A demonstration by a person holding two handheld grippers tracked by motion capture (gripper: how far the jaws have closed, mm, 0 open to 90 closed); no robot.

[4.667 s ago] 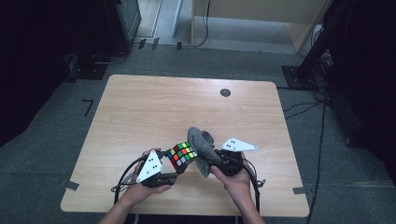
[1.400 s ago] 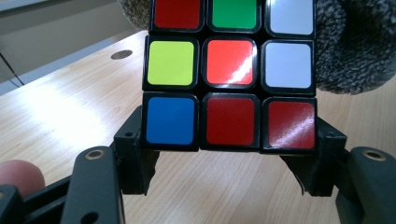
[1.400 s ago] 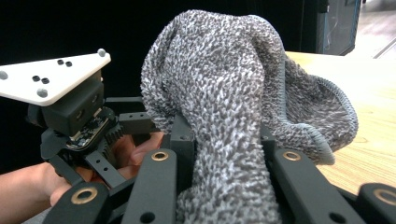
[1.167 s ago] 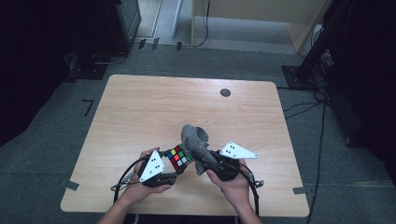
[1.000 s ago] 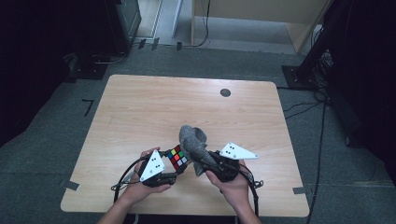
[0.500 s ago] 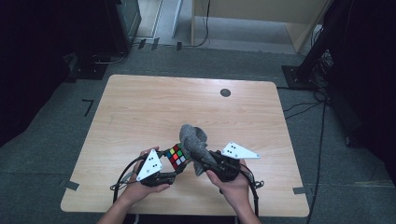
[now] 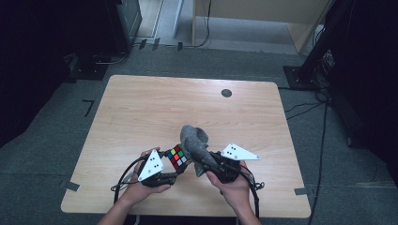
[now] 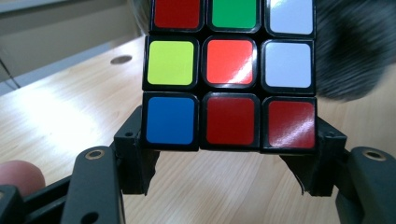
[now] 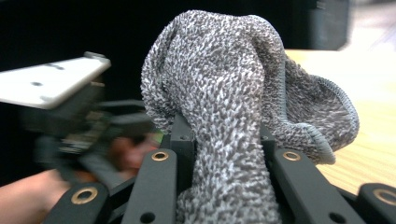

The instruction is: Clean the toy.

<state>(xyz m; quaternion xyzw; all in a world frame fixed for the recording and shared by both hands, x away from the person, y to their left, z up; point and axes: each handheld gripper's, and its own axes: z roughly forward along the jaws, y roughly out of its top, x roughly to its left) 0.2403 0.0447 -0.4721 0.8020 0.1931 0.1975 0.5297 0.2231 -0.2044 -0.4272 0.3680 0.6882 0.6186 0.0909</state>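
The left gripper [image 7: 174, 169] has its fingers [image 8: 135, 154] pinched onto the puzzle cube [image 7: 177, 157], one on each side of the cube's lowest row. In the left gripper view the cube [image 8: 231, 70] sits squarely between them, showing a blue and two dark red stickers along the bottom, then yellow, orange and white above. The cube is held up off the wooden surface [image 7: 155, 112], near its front edge.

The right gripper [image 7: 202, 161] has its fingers [image 9: 184, 135] clamped onto a grey knitted cloth [image 7: 195, 143]. In the right gripper view the cloth [image 9: 224, 93] is squeezed into a narrow band between them and bulges out above in a loose fold. The cloth lies just beside the cube, touching its right side in the high view.
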